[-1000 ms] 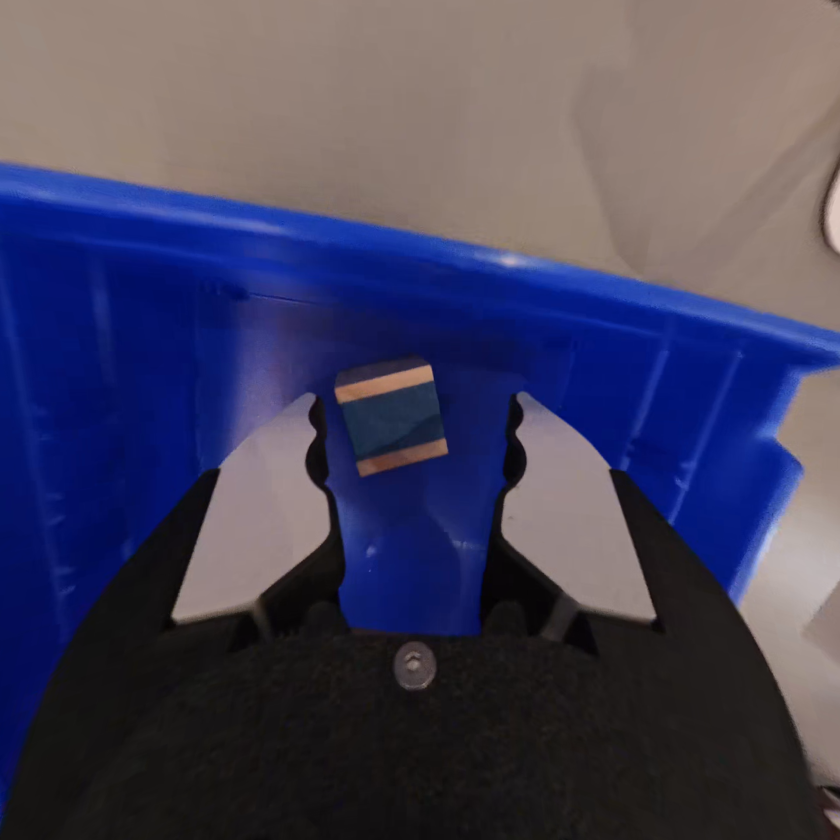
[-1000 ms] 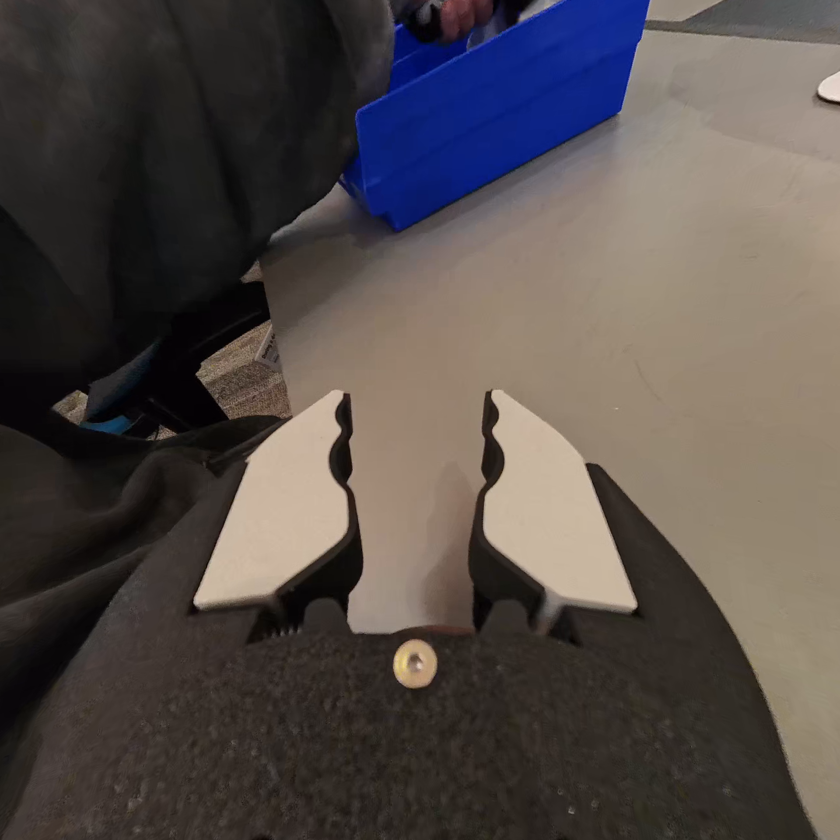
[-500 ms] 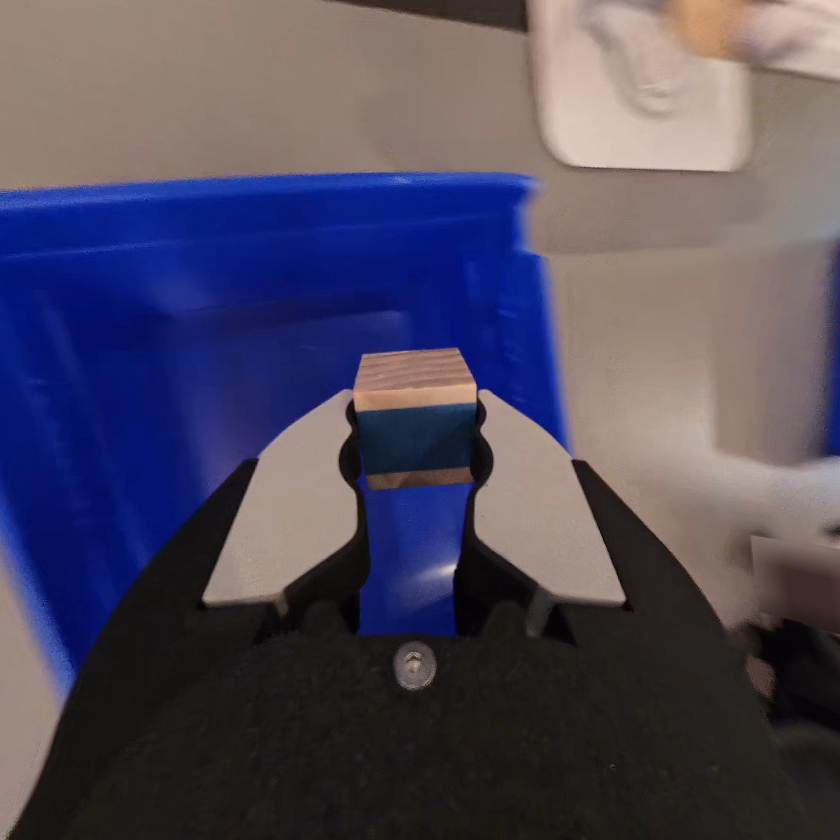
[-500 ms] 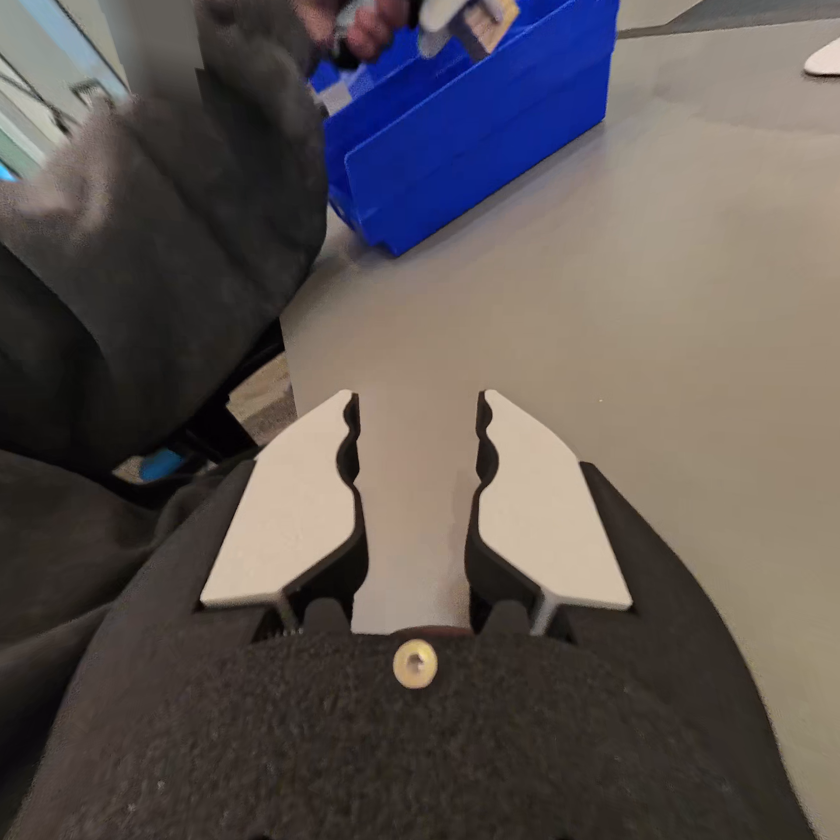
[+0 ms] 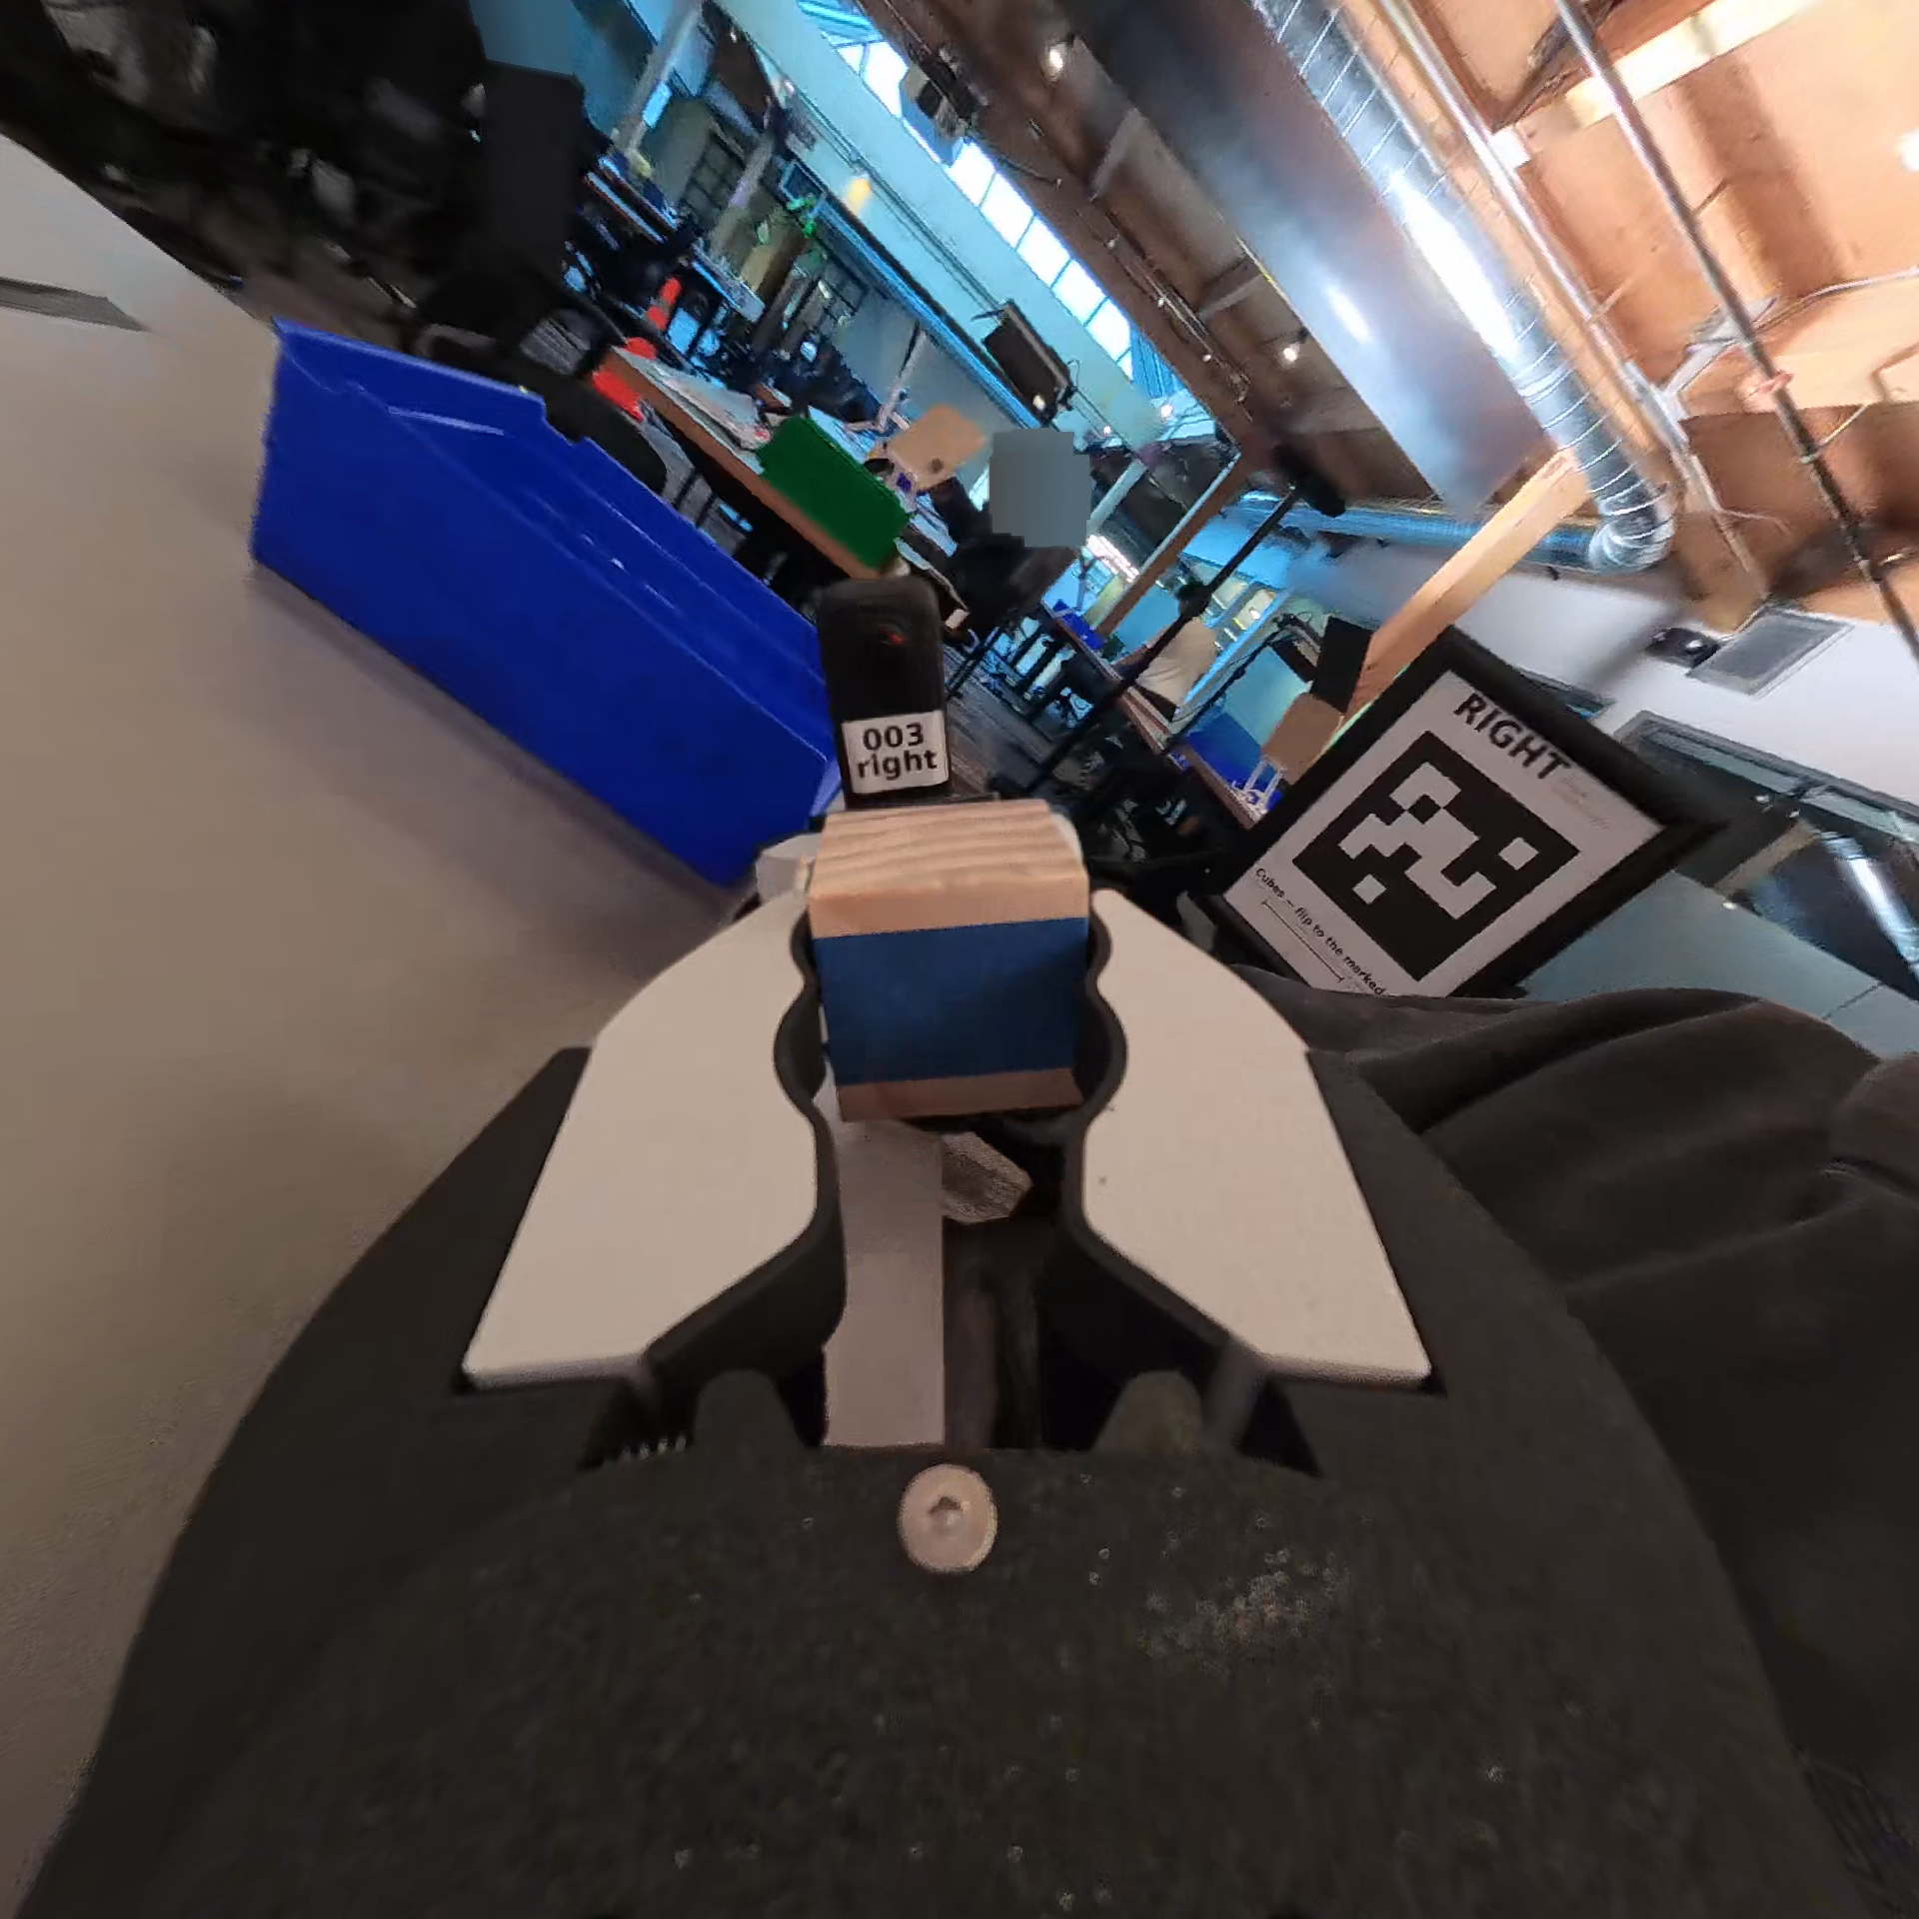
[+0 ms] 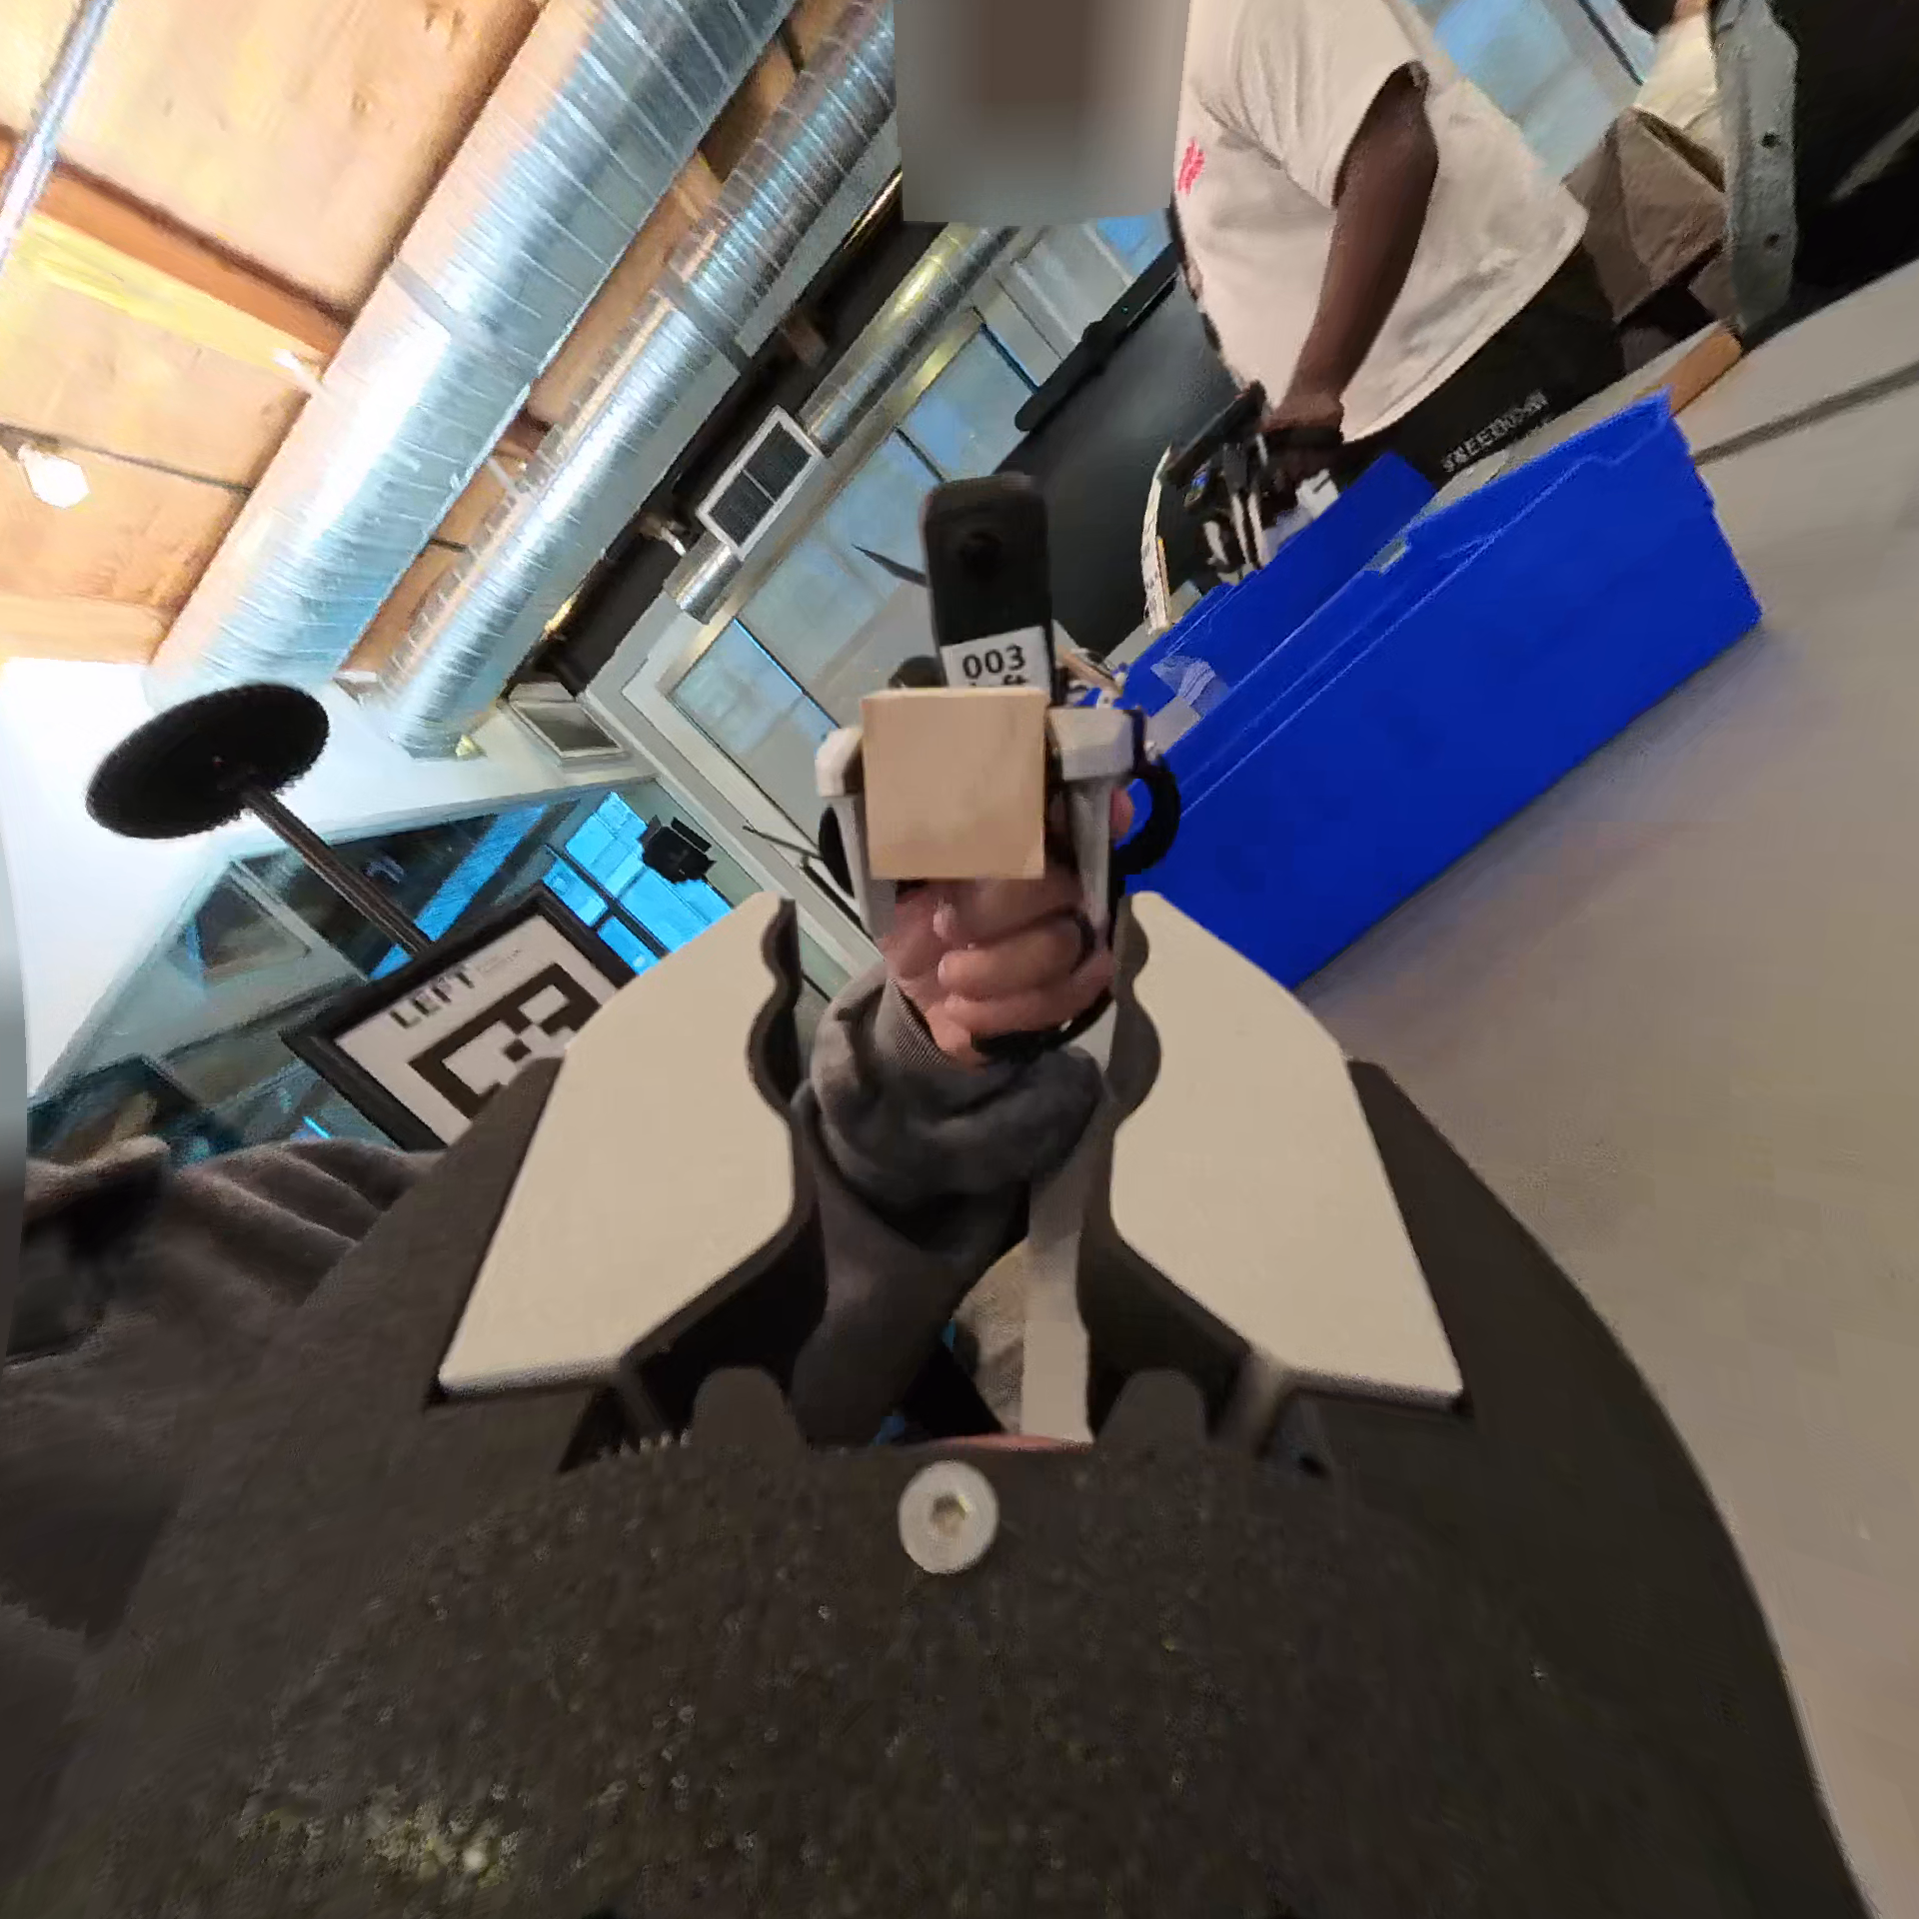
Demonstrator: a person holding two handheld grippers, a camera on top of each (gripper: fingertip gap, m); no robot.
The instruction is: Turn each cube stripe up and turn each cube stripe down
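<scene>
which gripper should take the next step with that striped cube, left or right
Right, probably. The left gripper is already shut on the cube and holds it up facing the right gripper, which is open, empty and lined up with the cube's plain face to take it for a regrasp.

Pale grey tongs (image 5: pixel 947 997), black bodies, grey sleeve (image 6: pixel 914 1122)

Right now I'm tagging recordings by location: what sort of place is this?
Probably a shared workshop or lab: exposed metal ducting under a wooden ceiling, blue plastic bins on a grey table, and a framed marker sign.
</scene>
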